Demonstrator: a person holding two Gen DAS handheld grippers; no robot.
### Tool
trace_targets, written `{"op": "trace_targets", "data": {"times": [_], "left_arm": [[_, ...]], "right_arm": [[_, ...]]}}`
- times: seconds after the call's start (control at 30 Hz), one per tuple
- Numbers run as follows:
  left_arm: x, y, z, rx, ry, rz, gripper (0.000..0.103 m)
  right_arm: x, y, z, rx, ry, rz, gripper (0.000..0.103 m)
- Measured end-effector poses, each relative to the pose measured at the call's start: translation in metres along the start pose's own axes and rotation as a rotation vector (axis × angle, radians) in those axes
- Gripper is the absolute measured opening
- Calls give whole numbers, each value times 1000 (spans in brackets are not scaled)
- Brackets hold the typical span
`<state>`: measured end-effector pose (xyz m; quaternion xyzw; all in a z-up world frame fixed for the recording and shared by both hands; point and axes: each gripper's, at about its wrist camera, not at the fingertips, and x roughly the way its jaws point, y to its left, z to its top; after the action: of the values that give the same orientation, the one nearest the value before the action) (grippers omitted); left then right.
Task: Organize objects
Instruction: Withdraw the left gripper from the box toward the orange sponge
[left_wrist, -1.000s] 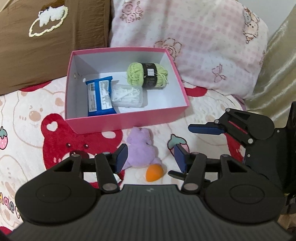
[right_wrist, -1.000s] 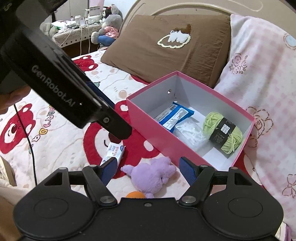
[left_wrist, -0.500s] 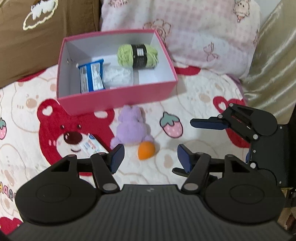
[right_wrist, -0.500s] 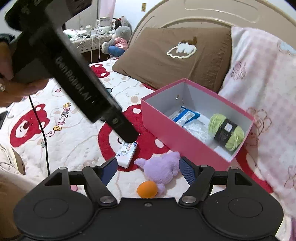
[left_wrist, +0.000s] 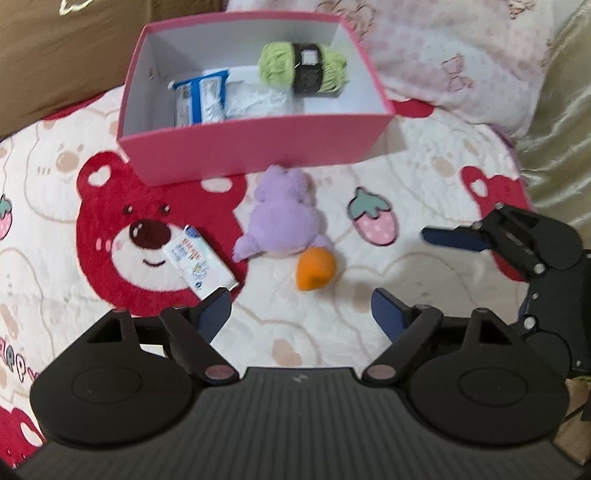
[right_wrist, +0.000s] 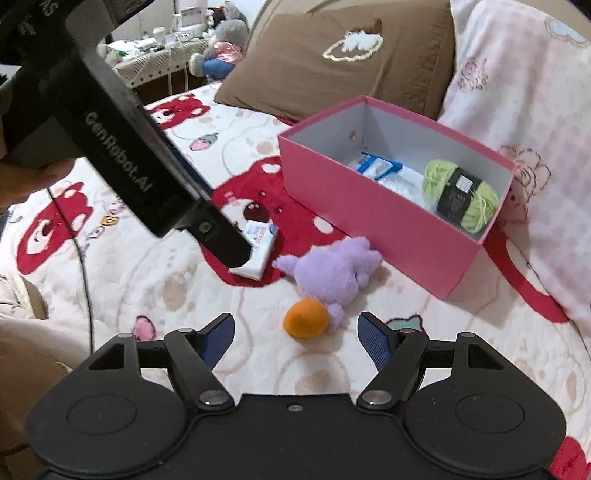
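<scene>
Above the soft purple plush toy (left_wrist: 284, 221) with orange foot, the left hand-held gripper (left_wrist: 301, 314), jaws just opened and empty, seems ready to descend and close; the right hand-held gripper (right_wrist: 295, 332) stands open too.

A home bedroom: everything sits on a bed w/ a fleecy cream bedspread (right_wrist: 177, 280) printed w/ red bears and strawberries, a brown pillow (right_wrist: 332, 70) at 12 o'clock and a pink checked pillow (right_wrist: 524, 92) at 2 o'clock propped vs. a curved beige headboard (right_wrist: 280, 11). At 11 o'clock in the right wrist view, a cluttered side table w/ a lace cloth (right_wrist: 159, 62) and a grey stuffed toy (right_wrist: 225, 48) beside it.
</scene>
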<state>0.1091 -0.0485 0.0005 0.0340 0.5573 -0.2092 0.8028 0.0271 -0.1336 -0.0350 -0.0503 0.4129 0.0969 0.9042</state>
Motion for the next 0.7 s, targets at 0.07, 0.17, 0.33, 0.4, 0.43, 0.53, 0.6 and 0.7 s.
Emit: {"op": "trace_targets", "data": {"times": [0.07, 0.17, 0.33, 0.4, 0.43, 0.53, 0.6, 0.7], "left_arm": [[9, 1, -5, -6, 9, 16, 83], [20, -1, -12, 16, 17, 22, 83], [35, -10, -25, 100, 20, 19, 83], [41, -8, -28, 100, 18, 5, 83], [43, -7, -28, 90, 10, 0, 83], [50, -2, -30, 66, -37, -7, 83], [56, 0, -29, 65, -64, -9, 83], [67, 3, -29, 56, -97, -42, 81]], "right_arm": [[8, 0, -4, 8, 7, -27, 78], [19, -2, -9, 28, 17, -29, 78], [35, -1, -18, 48, 25, -14, 78], [43, 1, -23, 52, 33, -1, 77], [47, 2, -25, 51, 33, 10, 77], [52, 8, -29, 15, 16, 9, 77], [57, 8, -30, 21, 2, 11, 75], [68, 5, -32, 43, -12, 20, 71]]}}
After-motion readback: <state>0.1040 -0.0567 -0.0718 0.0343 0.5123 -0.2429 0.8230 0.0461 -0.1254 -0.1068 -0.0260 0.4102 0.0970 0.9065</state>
